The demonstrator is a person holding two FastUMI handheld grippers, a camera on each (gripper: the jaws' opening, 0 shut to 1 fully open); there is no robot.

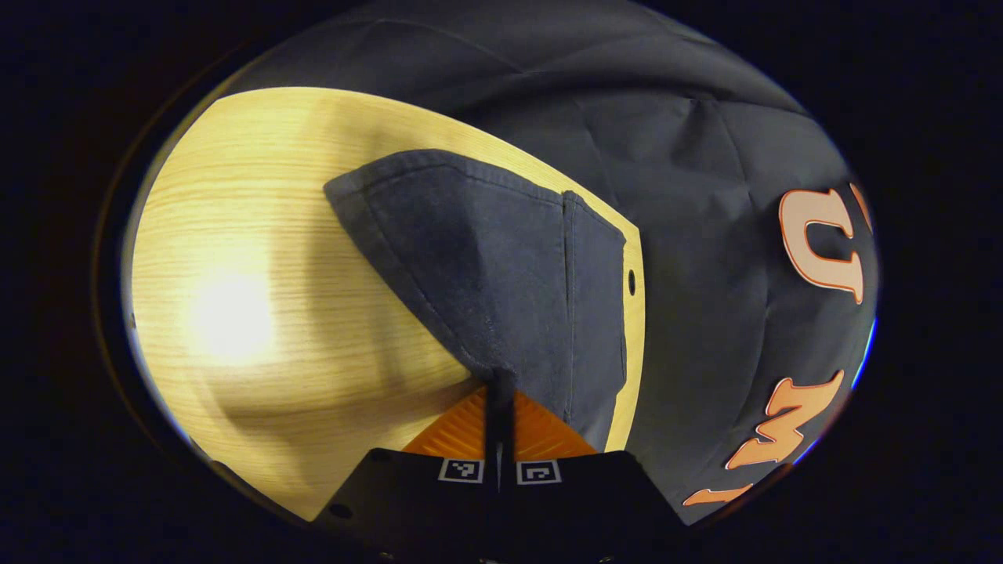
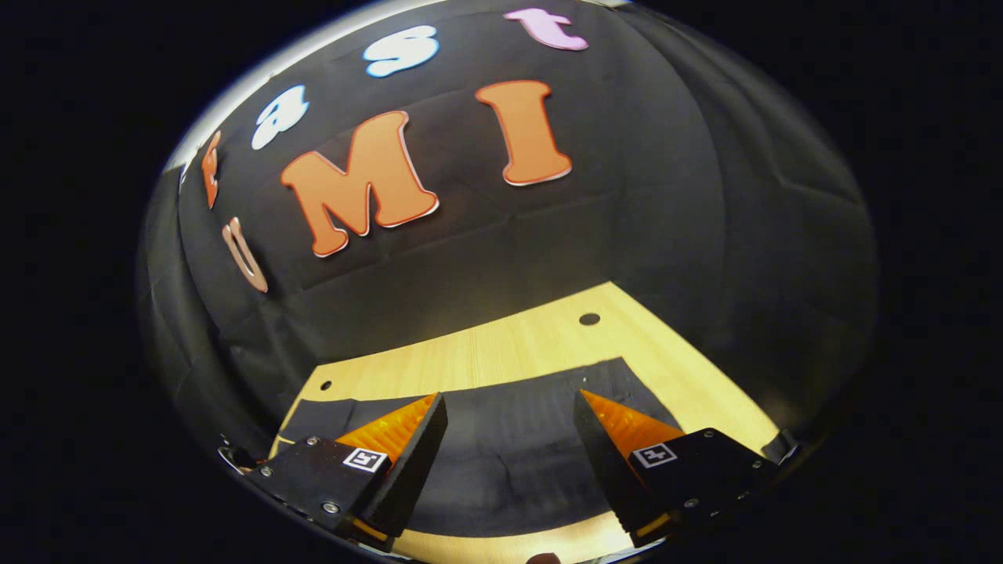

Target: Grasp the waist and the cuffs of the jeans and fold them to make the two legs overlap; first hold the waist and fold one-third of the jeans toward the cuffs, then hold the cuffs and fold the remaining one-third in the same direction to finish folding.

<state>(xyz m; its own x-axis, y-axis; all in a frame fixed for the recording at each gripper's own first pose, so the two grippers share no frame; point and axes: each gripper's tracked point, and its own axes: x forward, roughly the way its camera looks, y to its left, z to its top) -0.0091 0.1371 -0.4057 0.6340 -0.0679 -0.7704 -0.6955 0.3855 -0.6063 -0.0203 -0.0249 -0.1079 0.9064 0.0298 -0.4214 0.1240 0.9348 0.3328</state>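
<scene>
A: Left gripper (image 1: 499, 392), left gripper view: the two fingers are seen pressed together, with a pinch of dark fabric clamped between the fingertips. What is being held?

B: The jeans (image 1: 501, 266). The denim is drawn up from the pinch into a raised, tented fold; a stitched hem runs along its upper edge and a seam runs down the right part. Whether waist or cuff is gripped cannot be told.

A: Beyond the fold?

B: The light wooden table (image 1: 258, 235) is seen to the left and above, with a bright glare patch on it. A narrow strip of table with a small hole (image 1: 631, 282) is seen just right of the denim, at the table's edge.

A: Right gripper (image 2: 509, 407), right gripper view?

B: Its fingers are spread wide apart, nothing between them. The jeans (image 2: 501, 454) lie flat on the table (image 2: 533, 345) beneath and between the fingers; contact cannot be judged. The far edge of the fabric is straight, with bare wood past it. Two holes are noted in that wood, one (image 2: 589, 319) far right, one (image 2: 325, 385) far left.
</scene>
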